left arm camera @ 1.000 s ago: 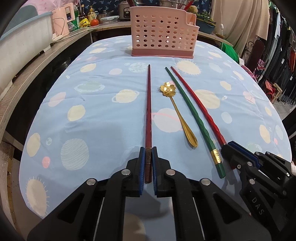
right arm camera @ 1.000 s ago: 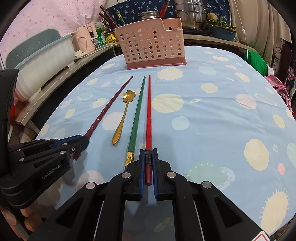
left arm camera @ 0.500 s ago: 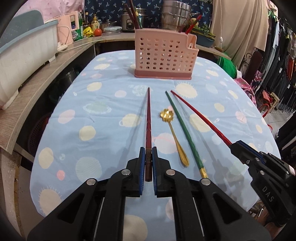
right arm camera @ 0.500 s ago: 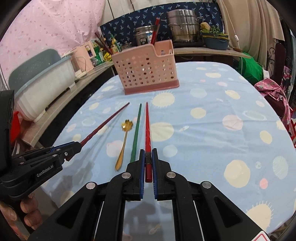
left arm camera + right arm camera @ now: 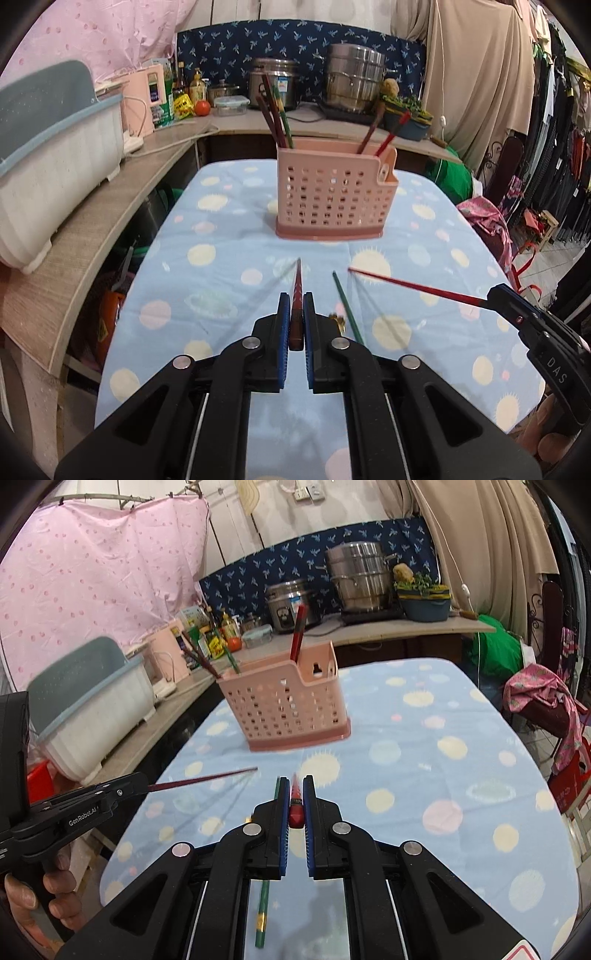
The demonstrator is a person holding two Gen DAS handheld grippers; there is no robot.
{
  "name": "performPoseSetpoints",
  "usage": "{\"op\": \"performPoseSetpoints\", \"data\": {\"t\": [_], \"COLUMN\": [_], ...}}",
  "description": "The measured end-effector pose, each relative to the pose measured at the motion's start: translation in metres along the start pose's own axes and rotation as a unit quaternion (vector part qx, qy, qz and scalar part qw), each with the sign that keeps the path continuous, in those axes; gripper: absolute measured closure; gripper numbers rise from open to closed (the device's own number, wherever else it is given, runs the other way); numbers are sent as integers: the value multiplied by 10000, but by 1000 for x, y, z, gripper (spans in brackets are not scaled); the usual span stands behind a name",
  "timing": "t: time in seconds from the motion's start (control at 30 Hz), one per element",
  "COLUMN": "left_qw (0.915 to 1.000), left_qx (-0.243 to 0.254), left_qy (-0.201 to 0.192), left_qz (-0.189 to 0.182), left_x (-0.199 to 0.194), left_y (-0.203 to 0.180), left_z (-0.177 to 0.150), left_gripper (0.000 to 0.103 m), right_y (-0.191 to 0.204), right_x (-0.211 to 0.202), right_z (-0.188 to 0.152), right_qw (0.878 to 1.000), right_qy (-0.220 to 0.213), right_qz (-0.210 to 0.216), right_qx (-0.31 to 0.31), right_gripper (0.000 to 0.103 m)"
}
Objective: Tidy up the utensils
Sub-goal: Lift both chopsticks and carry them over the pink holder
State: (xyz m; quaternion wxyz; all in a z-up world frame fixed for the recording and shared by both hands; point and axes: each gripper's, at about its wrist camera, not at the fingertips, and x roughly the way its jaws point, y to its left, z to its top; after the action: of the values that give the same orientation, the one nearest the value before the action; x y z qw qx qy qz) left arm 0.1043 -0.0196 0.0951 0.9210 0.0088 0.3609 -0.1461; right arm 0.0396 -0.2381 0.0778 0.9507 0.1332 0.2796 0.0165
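Left wrist view: the left gripper (image 5: 294,325) was clenched on the thick end of a dark maroon chopstick (image 5: 296,295), which pointed straight up the frame toward the pink perforated plastic utensil basket (image 5: 334,192) at centre. Just right of the jaws, a green chopstick (image 5: 345,302) lay on the pale blue planet-print tablecloth (image 5: 221,266), with the head of a gold flower-shaped spoon (image 5: 338,320) peeking out beside it. At the right edge, the right gripper (image 5: 496,295) held a bright red chopstick (image 5: 410,286) lifted above the cloth.

In the right wrist view, the right gripper (image 5: 295,805) was clamped on that red chopstick (image 5: 295,801) at lower centre. The green chopstick (image 5: 264,904) lay below the jaws. The basket (image 5: 284,705) stood above centre, several chopsticks upright inside. At left, the left gripper (image 5: 138,781) carried the maroon chopstick (image 5: 203,778).
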Motion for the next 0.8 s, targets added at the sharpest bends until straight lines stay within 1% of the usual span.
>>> {"op": "performPoseSetpoints", "data": {"t": [0.2,0.47,0.6,0.8], "left_qw": [9997,9988,9982,9966], "left_qx": [-22,65,120,185], "left_qy": [-256,-483,-584,-787], "left_qz": [-8,-19,-30,-141], "left_x": [-5,-6,-7,-12], "left_y": [0,-2,-3,-8], "left_z": [30,68,88,125], "left_gripper": [96,96,96,96], "right_y": [-4,-8,-6,-2], "right_x": [-2,2,4,6], "right_z": [31,70,92,129], "right_qw": [9995,9982,9972,9946], "right_qy": [-329,-587,-707,-940], "right_qz": [20,136,246,431], "right_qx": [30,52,30,30], "right_gripper": [96,96,96,96]}}
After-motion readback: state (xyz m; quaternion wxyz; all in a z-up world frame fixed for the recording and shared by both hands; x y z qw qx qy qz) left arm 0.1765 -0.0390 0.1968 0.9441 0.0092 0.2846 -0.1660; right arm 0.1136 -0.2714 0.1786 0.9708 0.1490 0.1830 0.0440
